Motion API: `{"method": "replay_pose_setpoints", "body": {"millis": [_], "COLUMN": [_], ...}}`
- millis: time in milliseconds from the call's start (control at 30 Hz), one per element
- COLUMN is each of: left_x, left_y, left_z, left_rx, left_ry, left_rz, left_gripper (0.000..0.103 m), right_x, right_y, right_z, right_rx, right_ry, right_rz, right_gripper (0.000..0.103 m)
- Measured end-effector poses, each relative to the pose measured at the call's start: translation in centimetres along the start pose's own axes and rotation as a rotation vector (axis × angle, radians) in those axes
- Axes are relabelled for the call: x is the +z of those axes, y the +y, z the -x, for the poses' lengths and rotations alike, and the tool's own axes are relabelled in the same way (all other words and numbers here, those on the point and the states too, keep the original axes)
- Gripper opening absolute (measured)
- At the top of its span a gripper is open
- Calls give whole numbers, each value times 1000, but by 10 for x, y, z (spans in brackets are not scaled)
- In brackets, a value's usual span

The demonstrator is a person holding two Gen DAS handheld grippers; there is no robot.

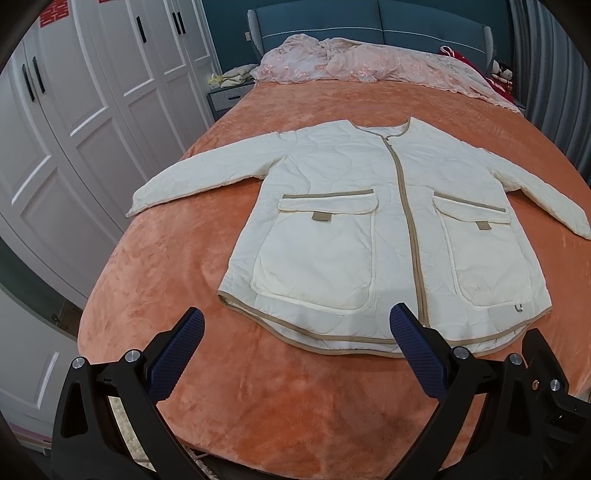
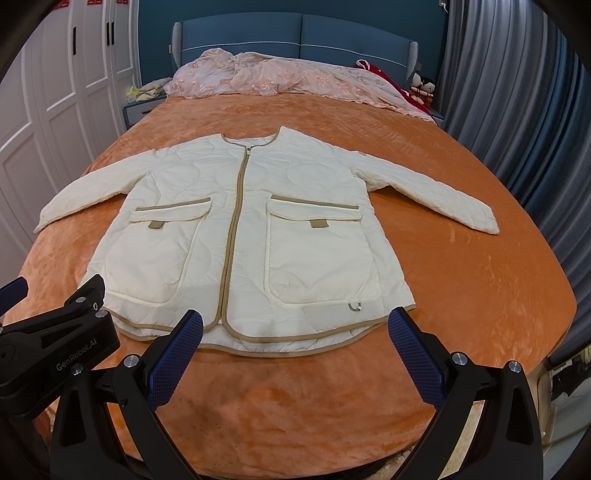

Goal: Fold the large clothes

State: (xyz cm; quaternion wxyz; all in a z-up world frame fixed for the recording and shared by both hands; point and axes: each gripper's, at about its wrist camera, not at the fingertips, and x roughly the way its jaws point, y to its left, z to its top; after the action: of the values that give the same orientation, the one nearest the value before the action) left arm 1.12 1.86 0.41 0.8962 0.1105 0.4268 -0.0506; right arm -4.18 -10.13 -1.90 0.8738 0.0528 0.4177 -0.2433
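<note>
Both pairs of fingers are spread wide and hold nothing. On the left gripper (image 1: 297, 328), blue-padded fingers (image 1: 415, 345) hover over the near edge of the bed, just short of the jacket's hem. On the right gripper (image 2: 297, 328), the fingers (image 2: 183, 343) hang the same way — released, above the hem's right half.

A cream quilted jacket (image 1: 354, 221) lies flat, front up, in the middle of an orange bedspread (image 1: 192, 280). It is zipped closed, with tan trim along the zip, hem and two large flap pockets. Both sleeves are spread outward and angled down — collar pointing toward a blue headboard (image 2: 295, 33). Pink lace bedding (image 2: 280, 77) is bunched at the head of the bed. White wardrobe doors (image 1: 81, 110) stand on the left.
</note>
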Motion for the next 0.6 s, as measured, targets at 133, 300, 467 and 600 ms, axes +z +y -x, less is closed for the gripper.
{"method": "replay_pose_setpoints", "body": {"millis": [133, 300, 467, 600], "left_x": [0, 1, 3, 8], "left_y": [-2, -3, -6, -9], "left_z": [-1, -1, -5, -11], "left_rx": [-2, 2, -10, -17], "left_ry": [3, 3, 15, 17], "left_rz": [1, 3, 8, 7], "left_gripper": [98, 98, 98, 98], "right_x": [0, 0, 0, 0], "right_y": [-1, 0, 0, 4], "right_z": [0, 0, 0, -4], "right_rx": [1, 2, 0, 0], "right_ry": [0, 2, 1, 10], "right_rz": [0, -1, 2, 6], "right_gripper": [98, 98, 98, 98]}}
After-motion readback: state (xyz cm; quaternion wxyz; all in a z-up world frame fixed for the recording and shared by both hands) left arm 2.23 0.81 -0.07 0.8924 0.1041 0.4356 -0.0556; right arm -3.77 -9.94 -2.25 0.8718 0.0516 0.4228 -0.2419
